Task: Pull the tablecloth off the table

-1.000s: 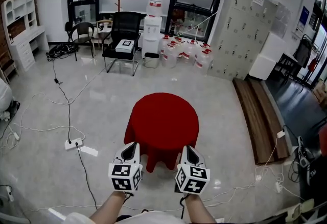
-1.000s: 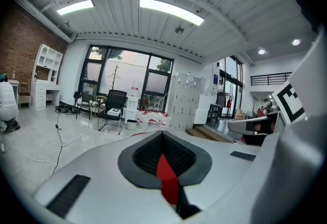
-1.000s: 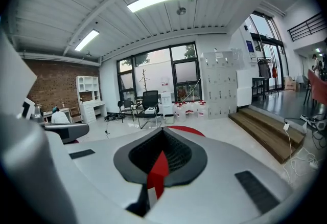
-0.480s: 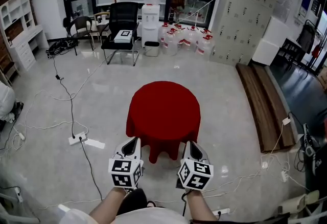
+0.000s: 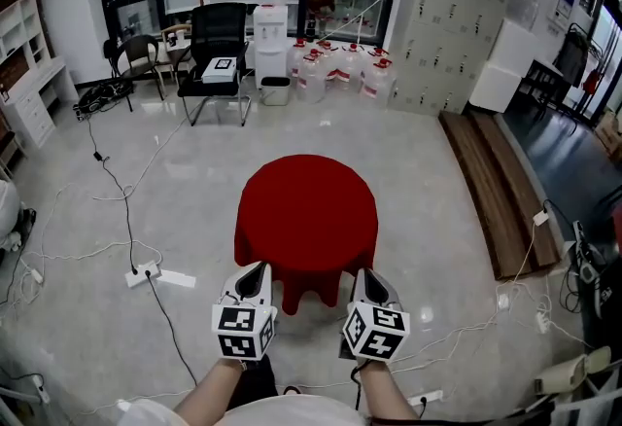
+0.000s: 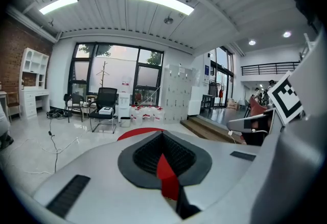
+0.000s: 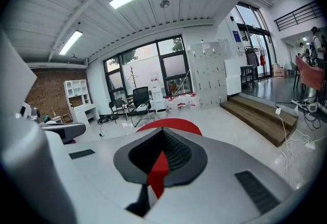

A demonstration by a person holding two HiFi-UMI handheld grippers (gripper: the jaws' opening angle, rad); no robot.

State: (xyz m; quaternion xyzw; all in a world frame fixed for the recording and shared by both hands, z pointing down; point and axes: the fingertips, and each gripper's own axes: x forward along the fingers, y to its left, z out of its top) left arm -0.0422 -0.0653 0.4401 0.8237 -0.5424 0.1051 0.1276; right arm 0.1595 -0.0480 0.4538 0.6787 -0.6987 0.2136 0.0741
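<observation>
A round table under a red tablecloth [image 5: 306,210] stands on the floor just ahead of me, the cloth hanging in folds at its near hem. My left gripper [image 5: 256,268] and right gripper [image 5: 363,274] are held side by side in front of that hem, both shut with nothing in them. In the left gripper view the tablecloth [image 6: 140,131] shows as a red arc beyond the closed left gripper [image 6: 163,159]. In the right gripper view the tablecloth [image 7: 171,125] lies past the closed right gripper [image 7: 162,154]. A red sliver shows through each jaw slit.
A power strip [image 5: 141,273] and cables trail over the floor to the left. A wooden platform [image 5: 496,191] runs along the right. A black chair [image 5: 219,45], a water dispenser [image 5: 270,25], several water jugs [image 5: 335,74] and lockers [image 5: 452,16] line the far wall.
Both grippers have sunk a little and stay shut. The table has drifted slightly up in the head view, and the cloth lies as before.
</observation>
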